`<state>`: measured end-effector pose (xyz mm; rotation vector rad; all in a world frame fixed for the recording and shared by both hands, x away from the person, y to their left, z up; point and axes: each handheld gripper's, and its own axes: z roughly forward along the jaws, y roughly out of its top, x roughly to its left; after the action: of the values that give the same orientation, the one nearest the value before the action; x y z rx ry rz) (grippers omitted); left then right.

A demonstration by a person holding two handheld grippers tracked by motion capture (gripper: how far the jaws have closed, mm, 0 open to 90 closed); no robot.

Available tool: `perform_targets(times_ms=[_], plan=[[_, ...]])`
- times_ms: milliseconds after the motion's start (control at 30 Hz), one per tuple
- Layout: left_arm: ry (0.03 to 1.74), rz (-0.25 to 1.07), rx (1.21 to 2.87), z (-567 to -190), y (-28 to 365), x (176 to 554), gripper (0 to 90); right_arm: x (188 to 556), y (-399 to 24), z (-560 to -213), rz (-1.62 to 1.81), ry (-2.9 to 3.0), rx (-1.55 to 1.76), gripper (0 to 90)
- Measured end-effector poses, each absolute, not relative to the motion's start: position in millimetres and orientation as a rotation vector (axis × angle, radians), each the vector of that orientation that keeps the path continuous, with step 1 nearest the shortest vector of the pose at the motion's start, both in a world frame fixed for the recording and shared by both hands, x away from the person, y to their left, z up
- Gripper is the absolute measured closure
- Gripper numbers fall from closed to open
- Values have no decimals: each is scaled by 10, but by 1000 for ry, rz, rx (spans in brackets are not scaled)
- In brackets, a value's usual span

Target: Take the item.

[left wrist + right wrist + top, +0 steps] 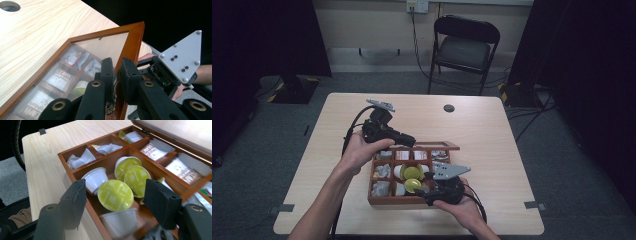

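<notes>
Sachets (59, 76) under lid (136, 35), Chinese print, unreadable

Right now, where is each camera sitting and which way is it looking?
High view: above the person's side, looking forward and down on the table; both forearms, left gripper and right gripper show.
Left gripper view: rides the left gripper, facing the box lid between its jaws.
Right gripper view: rides the right gripper, facing capsules.
All share the wooden box.
</notes>
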<state>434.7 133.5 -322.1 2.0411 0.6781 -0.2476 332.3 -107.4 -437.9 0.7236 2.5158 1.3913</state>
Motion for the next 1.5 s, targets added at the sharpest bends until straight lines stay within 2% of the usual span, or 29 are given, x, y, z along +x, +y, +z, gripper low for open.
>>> perform_targets(times_ms=[367,1133,1500], plan=[[679,-244,2039,-3218,1337,4349,809,3379,-873,-4435,1360,2564,694,358],[676,-237,2044,-3217,1328,4341,809,3591,-702,-4608,1130,2682,772,298],[670,-239,2048,-3221,1329,4335,809,3627,-646,-4628,1041,2717,794,324]])
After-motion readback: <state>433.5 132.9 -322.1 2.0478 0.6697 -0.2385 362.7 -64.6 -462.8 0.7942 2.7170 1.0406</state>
